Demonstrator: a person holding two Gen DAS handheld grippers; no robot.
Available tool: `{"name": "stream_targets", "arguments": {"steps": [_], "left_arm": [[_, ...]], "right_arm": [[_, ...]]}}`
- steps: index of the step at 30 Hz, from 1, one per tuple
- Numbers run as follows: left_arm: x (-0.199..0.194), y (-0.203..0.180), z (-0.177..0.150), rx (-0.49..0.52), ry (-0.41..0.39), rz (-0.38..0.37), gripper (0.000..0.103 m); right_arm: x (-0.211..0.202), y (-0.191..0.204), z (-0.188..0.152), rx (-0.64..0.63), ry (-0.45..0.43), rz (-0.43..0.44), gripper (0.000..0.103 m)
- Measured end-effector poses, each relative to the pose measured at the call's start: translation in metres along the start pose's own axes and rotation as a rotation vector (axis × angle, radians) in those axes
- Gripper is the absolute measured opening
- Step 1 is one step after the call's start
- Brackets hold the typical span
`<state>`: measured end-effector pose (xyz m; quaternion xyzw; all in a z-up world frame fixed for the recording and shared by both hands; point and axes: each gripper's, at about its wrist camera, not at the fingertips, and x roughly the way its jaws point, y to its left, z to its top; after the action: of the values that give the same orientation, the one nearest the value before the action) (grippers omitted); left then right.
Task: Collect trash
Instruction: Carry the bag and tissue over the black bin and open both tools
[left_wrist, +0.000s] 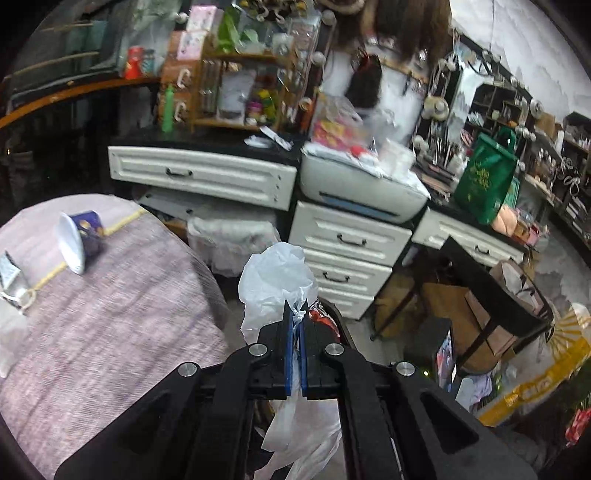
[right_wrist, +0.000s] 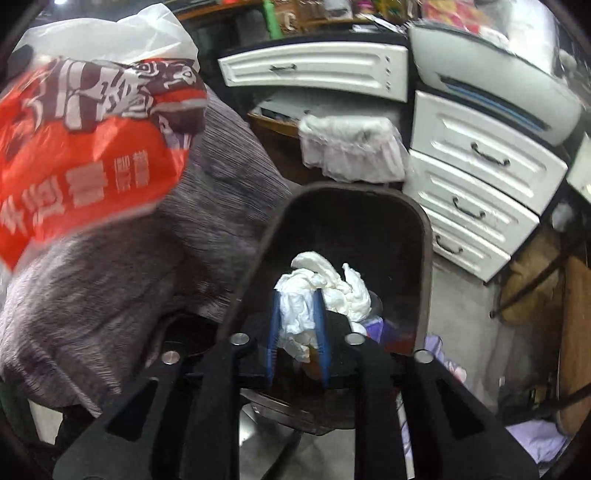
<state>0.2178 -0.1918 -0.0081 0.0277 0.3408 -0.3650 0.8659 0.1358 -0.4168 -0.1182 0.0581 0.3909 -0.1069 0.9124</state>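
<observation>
My left gripper is shut on the rim of a white and red plastic bag, which hangs beside the round table. The same bag fills the upper left of the right wrist view, red with white print. My right gripper is shut on a crumpled white tissue wad, held over a dark chair seat. On the table, a tipped blue paper cup lies on its side, and a crumpled silver wrapper lies at the left edge.
The table wears a grey-purple cloth. White drawers and a cluttered black counter stand behind. A bin lined with a white bag sits under the counter. A green tote and a black desk stand at right.
</observation>
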Motion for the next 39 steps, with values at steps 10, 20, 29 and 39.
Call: {"name": "stream_targets", "arguments": {"steps": [10, 20, 29, 39], "left_arm": [[0.055, -0.022, -0.027, 0.024, 0.113, -0.002, 0.003], [0.107, -0.048, -0.050, 0.104, 0.198, 0.006, 0.003], [0.143, -0.055, -0.068, 0.119, 0.265, 0.011, 0.003], [0.162, -0.056, -0.078, 0.096, 0.293, 0.003, 0.007]], "right_arm": [[-0.025, -0.056, 0.005, 0.137, -0.092, -0.116, 0.072], [-0.054, -0.079, 0.013, 0.166, -0.177, -0.167, 0.075], [-0.060, -0.092, 0.015, 0.178, -0.197, -0.210, 0.079], [-0.066, -0.096, 0.015, 0.192, -0.227, -0.225, 0.083]]}}
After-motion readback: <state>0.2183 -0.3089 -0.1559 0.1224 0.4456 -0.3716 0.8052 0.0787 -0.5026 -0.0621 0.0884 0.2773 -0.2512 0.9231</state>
